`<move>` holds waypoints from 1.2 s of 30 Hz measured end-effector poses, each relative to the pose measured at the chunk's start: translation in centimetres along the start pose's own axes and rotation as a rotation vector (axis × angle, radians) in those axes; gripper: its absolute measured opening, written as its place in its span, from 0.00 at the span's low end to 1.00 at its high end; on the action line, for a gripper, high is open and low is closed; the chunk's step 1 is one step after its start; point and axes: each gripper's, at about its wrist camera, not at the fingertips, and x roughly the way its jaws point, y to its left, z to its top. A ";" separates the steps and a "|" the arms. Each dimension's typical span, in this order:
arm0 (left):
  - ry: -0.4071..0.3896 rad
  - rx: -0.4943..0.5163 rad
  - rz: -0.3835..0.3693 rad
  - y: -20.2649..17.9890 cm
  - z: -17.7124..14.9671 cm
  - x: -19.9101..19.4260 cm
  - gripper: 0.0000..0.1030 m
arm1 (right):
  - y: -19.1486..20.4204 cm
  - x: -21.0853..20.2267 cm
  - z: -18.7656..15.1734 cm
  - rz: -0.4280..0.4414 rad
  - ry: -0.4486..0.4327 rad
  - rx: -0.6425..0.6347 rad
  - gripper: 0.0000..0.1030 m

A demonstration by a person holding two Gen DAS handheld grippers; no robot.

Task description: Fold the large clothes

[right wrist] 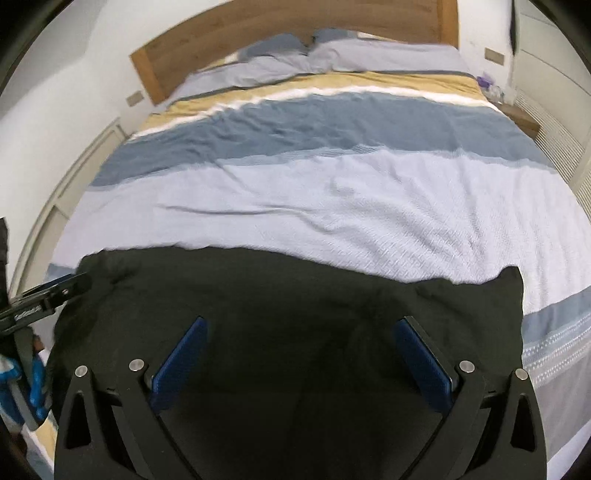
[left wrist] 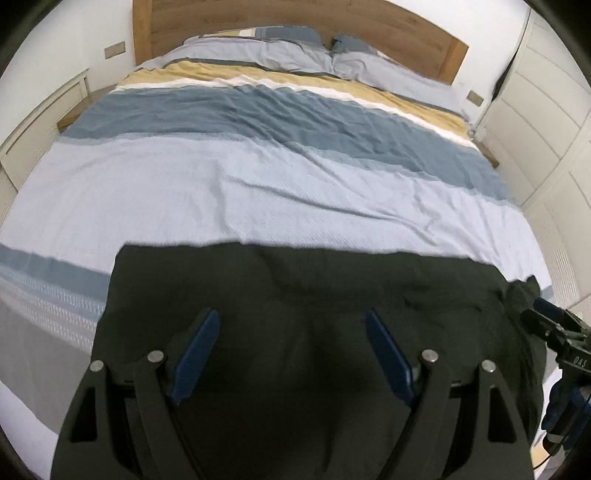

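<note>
A dark green-black garment (left wrist: 295, 295) lies spread flat at the foot of the bed; it also shows in the right wrist view (right wrist: 295, 291). My left gripper (left wrist: 291, 317) is open, its blue pads wide apart, hovering over the garment's left part. My right gripper (right wrist: 301, 325) is open and empty over the garment's right part. The right gripper also shows at the right edge of the left wrist view (left wrist: 554, 321), by the garment's bunched right edge. The left gripper shows at the left edge of the right wrist view (right wrist: 55, 291), by the garment's left corner.
The bed (left wrist: 258, 177) has a striped cover of pale blue, dark blue, white and tan, with pillows (left wrist: 280, 55) at a wooden headboard (left wrist: 369, 26). White cabinets (left wrist: 546, 122) stand on the right, a low white unit (left wrist: 40, 122) on the left.
</note>
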 end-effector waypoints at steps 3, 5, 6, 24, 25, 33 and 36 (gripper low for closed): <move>0.002 0.020 -0.002 -0.5 -2.4 -0.4 0.79 | 1.6 -1.3 -2.7 0.026 0.011 -0.054 0.98; 0.018 0.049 0.017 -1.0 -3.9 0.3 0.79 | 2.5 -0.9 -4.2 0.033 0.030 -0.083 0.98; 0.027 0.057 0.028 -1.1 -4.5 0.7 0.79 | 2.7 -0.5 -4.7 0.031 0.041 -0.094 0.98; -0.004 0.112 0.110 -1.7 -9.0 1.1 0.80 | 0.4 1.8 -8.4 0.024 0.105 -0.032 0.98; -0.004 0.114 0.110 -1.7 -9.1 1.0 0.80 | 0.1 1.5 -8.5 0.020 0.103 -0.026 0.99; -0.004 0.116 0.111 -1.5 -9.6 0.5 0.80 | -1.3 0.0 -9.7 -0.010 0.096 0.009 0.99; 0.002 0.114 0.103 -1.2 -9.8 0.0 0.80 | -2.3 -0.8 -10.2 -0.032 0.090 0.024 0.99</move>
